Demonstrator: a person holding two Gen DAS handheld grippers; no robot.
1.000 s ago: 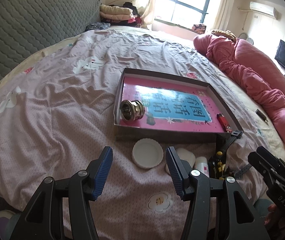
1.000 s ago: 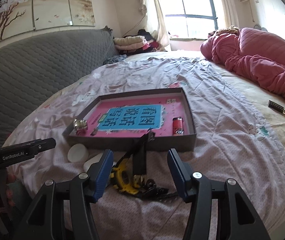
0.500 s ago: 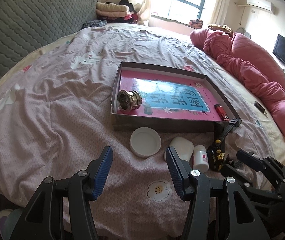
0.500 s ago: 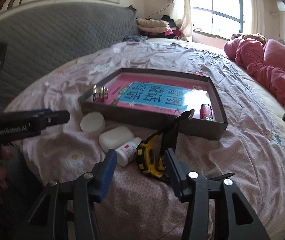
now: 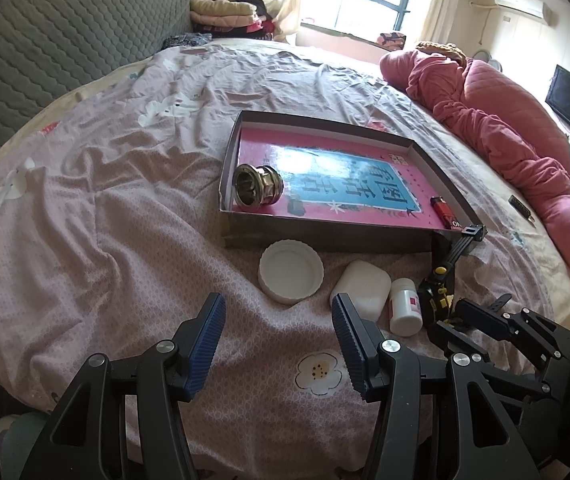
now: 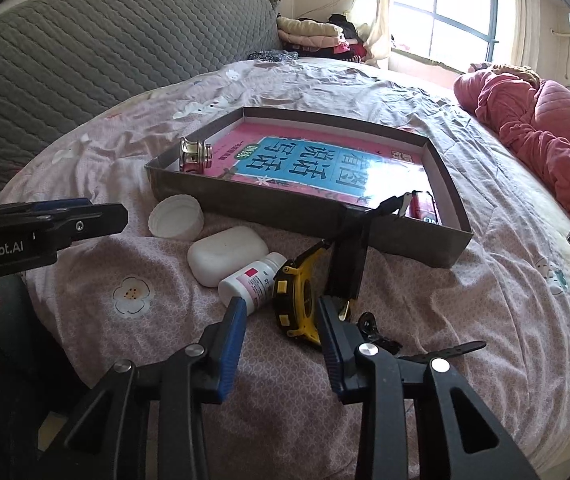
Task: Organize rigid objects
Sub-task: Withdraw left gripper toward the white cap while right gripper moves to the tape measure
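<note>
Through the left wrist camera: held the left gripper [image 5: 277, 312] spread wide above the pink bedsheet [image 5: 125, 240], with nothing between its blue ribbed pads. Saw just ahead of it a round white lid [image 5: 291, 272] lying hollow side up, then a rounded white case [image 5: 363, 288], then a small white bottle [image 5: 405, 306] with a pink label, on its side. Made out beside the bottle a yellow and black watch [image 5: 437, 300], partly hidden behind the other gripper. Beyond that row, found a shallow grey box [image 5: 325, 236] with a pink and blue printed sheet covering its floor, a brass threaded fitting [image 5: 257, 190] on its side in the near left corner and a red lighter [image 5: 443, 214] by the near right one.

Through the right wrist camera: brought the right gripper [image 6: 281, 312] low over the sheet, jaws just closing but not yet pinching anything. Caught the watch between them, standing on edge, its chunky yellow casing facing sideways. Saw the right-hand pad right at the casing and the left-hand pad apart from it, in front of the bottle's base. Traced the black strap [image 6: 349, 264] from the casing up to the near wall of the box, its buckle end hooked over the rim beside the lighter.
</note>
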